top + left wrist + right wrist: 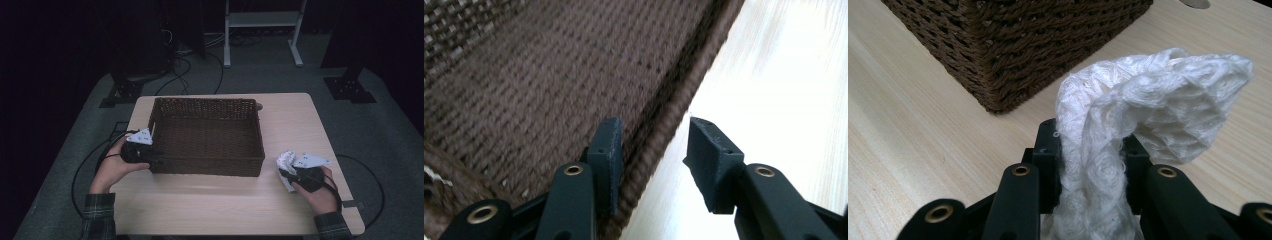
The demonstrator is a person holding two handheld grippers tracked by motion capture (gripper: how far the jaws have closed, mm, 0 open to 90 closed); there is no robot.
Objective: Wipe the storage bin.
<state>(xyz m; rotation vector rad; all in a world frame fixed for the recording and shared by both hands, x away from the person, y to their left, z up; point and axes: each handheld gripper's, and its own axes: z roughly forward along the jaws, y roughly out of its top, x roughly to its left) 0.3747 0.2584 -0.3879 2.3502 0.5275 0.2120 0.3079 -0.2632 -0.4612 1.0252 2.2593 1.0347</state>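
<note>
Wicker, dark brown and tightly woven, makes up the one basket (207, 134) sitting mid-table; its inside looks bare from where I stand. Left gripper (150, 156) is at the basket's near-left corner, and its own view shows the jaws straddling the rim, one pad inside the wall and one outside over the wooden table (210, 200); a gap shows on both sides, so it is not clamped yet, and the picture is a little smeared. Right gripper (286, 176) is clenched on a white netted cloth (1153, 100), crumpled and bulging up out of the jaws, near the table's right edge and well apart from the basket's right wall.

My guess is the cloth is meant for the basket; to do that well, the left jaws should pinch the rim firmly so the basket cannot slide, then the right should lift the cloth clear over the wall before letting go, low enough that it does not catch on the weave.

Count: one basket; one cloth; two grippers; one table.
</note>
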